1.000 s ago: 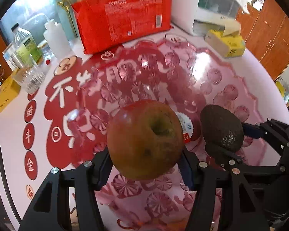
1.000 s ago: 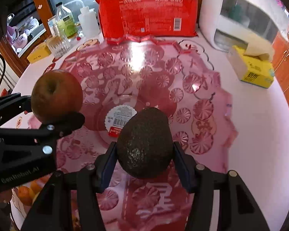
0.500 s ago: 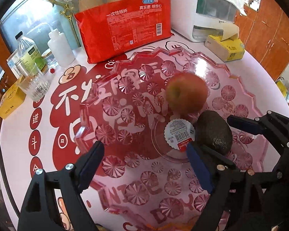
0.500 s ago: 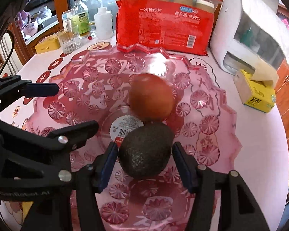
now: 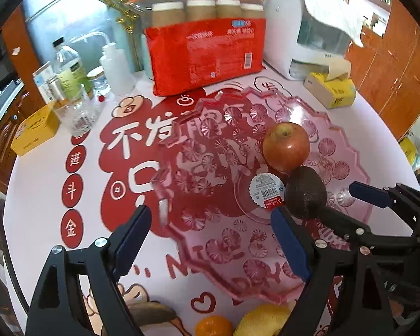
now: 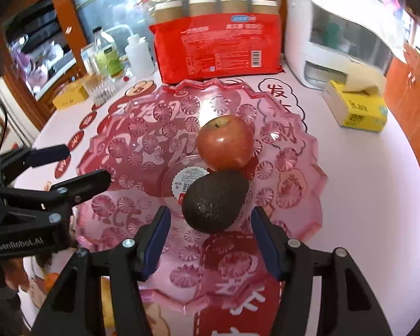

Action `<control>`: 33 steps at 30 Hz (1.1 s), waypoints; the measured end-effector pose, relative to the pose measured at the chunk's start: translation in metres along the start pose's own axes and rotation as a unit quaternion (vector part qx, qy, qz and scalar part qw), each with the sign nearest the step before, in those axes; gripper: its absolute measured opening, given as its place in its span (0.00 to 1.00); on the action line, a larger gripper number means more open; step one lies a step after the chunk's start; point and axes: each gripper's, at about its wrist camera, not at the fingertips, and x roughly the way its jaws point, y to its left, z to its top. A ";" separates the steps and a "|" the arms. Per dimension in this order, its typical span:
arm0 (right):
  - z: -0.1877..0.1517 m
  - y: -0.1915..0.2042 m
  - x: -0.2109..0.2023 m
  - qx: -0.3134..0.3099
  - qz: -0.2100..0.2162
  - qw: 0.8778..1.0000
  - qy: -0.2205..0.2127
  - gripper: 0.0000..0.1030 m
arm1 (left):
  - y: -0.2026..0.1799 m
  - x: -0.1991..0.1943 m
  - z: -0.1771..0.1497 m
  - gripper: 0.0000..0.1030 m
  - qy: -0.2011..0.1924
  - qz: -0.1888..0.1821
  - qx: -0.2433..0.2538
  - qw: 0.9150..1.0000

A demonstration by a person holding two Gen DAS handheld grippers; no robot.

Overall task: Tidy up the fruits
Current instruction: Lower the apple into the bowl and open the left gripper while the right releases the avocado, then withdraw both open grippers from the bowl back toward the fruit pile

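Apple (image 6: 224, 142) and avocado (image 6: 215, 201) touching in middle of pink tray (image 6: 308, 196), low part, so no rolling off. Left gripper (image 5: 210, 240) fingers released wide, empty; right gripper (image 6: 210, 238) fingers released beside avocado, clear for next fruits at worktop (image 6: 364, 196) edge.

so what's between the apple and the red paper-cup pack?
Only bare pink tray and its rim between the apple and the red pack; right wrist view shows it.

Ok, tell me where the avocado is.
The avocado lies on the pink tray near its centre sticker, touching the apple behind it, just ahead of the open right claw.
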 end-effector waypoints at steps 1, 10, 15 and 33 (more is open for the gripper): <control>-0.001 -0.001 -0.004 0.007 0.003 1.000 -0.001 0.59 | 0.002 -0.007 -0.002 0.84 -0.006 0.000 -0.003 1.000; -0.014 0.003 -0.043 0.035 0.007 0.999 -0.010 0.59 | 0.017 -0.053 -0.016 0.84 -0.012 -0.028 -0.034 0.999; -0.023 0.013 -0.068 0.042 0.010 0.999 -0.015 0.59 | 0.022 -0.079 -0.021 0.84 -0.009 -0.039 -0.042 0.998; -0.058 0.066 -0.168 0.029 0.000 0.997 -0.071 0.59 | 0.060 -0.188 -0.075 0.89 -0.072 -0.016 -0.061 0.995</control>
